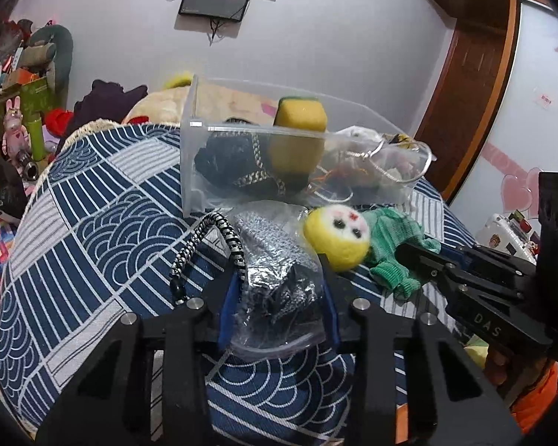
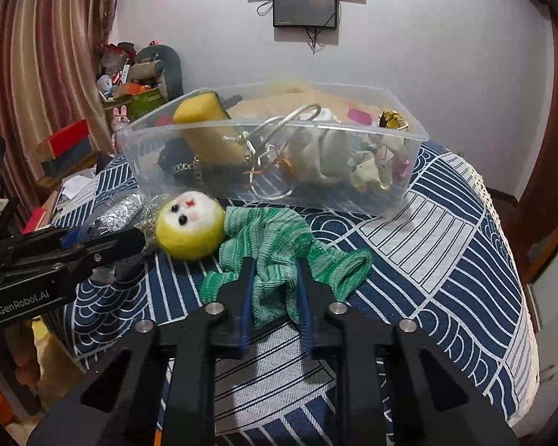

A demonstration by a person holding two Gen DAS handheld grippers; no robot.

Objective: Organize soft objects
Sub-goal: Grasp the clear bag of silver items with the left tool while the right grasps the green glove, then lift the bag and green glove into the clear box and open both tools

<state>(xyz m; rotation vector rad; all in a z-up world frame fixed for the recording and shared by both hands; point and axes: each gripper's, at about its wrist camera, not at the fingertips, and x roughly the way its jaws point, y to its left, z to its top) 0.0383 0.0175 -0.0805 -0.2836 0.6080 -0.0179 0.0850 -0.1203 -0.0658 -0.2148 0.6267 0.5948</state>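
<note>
A doll with a yellow felt head (image 1: 336, 238) (image 2: 189, 225) and green knit body (image 2: 275, 245) lies on the blue patterned cloth in front of a clear plastic box (image 1: 189, 156) (image 2: 409, 171). My right gripper (image 2: 273, 282) (image 1: 409, 252) is shut on the doll's green body. My left gripper (image 1: 279, 282) (image 2: 130, 241) is shut on a clear bag of silver glitter fabric (image 1: 275, 271) (image 2: 117, 215) with a black-and-white cord (image 1: 227, 238), left of the doll. The box holds a yellow sponge (image 1: 297, 133) (image 2: 208, 126), dark fabric, a silver chain and small soft items.
The cloth-covered table (image 1: 93, 223) (image 2: 446, 241) drops off on all sides. Cluttered shelves with toys stand at the far left (image 1: 22, 104) (image 2: 137, 81). A wall-mounted screen (image 2: 305, 7) hangs behind. A wooden door frame (image 1: 465, 85) is at the right.
</note>
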